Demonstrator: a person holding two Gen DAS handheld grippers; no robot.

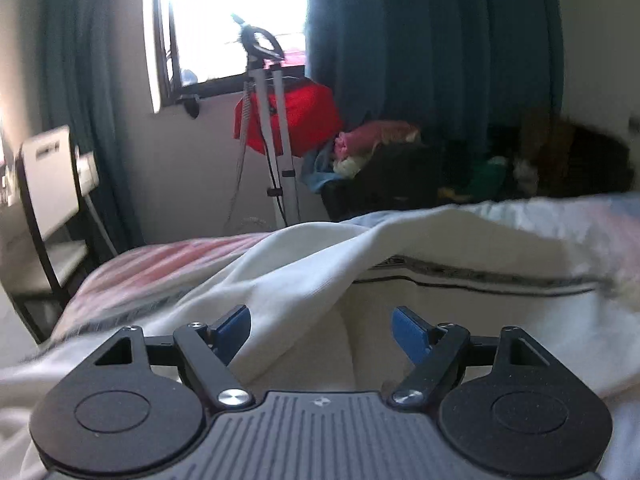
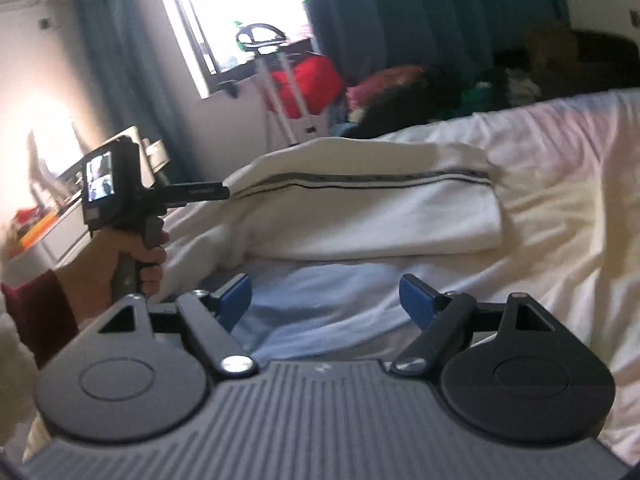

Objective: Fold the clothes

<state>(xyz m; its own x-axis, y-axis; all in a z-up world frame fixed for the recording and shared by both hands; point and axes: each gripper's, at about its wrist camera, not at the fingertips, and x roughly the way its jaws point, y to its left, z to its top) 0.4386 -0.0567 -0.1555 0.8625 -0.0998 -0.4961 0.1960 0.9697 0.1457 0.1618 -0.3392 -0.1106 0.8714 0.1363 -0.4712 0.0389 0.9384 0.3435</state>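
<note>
Blue pads of our right tool (image 2: 325, 300) stand wide apart, released, over the bed (image 2: 560, 208). At twelve o'clock lies the folded white garment (image 2: 360, 216), its long axis and dark stripe running nine to three. Our left tool (image 1: 322, 334) is also released, with a fold of cloth between its fingers. A dark basket (image 1: 384, 188) at one o'clock holds piled clothes (image 1: 372, 140), beside a tripod (image 1: 276, 132).

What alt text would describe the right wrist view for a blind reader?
A white garment with a dark stripe lies partly folded on a bed. The open right hand-held gripper hovers before it, while the left hand-held gripper reaches the garment's left edge.
</note>
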